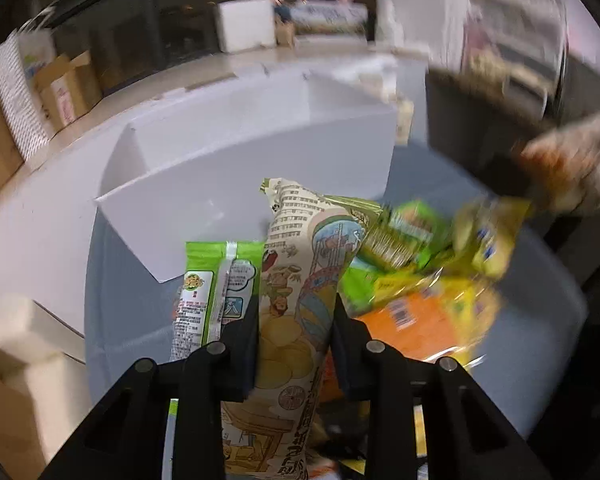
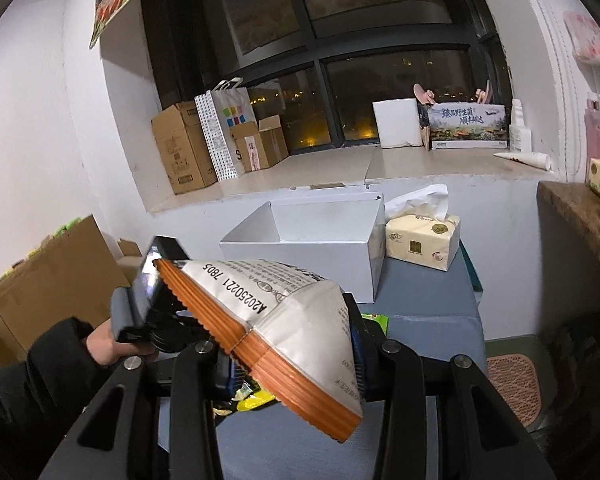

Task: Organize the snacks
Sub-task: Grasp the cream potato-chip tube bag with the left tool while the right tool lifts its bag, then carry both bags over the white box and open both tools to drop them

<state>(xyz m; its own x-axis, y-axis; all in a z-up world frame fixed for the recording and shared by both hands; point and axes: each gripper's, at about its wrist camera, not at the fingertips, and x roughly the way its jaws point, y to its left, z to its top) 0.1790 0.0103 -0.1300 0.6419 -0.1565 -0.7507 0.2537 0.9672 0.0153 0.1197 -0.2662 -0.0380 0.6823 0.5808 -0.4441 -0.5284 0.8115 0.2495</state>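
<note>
My left gripper [image 1: 294, 320] is shut on a cream cartoon-printed chip bag [image 1: 300, 280], held upright above the grey table [image 1: 140, 320]. Beside it lie a green snack packet [image 1: 216, 284] and a pile of green, yellow and orange snack packets [image 1: 420, 272]. My right gripper [image 2: 288, 344] is shut on a white bag with an orange sealed edge [image 2: 284, 320], held above the table. The open white box [image 1: 220, 152] stands beyond the snacks; it also shows in the right wrist view [image 2: 308, 248]. The other gripper and a hand [image 2: 140, 312] show at the left of the right wrist view.
A tissue pack [image 2: 422, 240] sits right of the white box. Cardboard boxes [image 2: 184, 148] and a paper bag [image 2: 224, 132] stand on the window sill [image 2: 340, 164]. A brown carton [image 2: 56, 280] stands left of the table. A wooden counter edge [image 2: 580, 216] is at the right.
</note>
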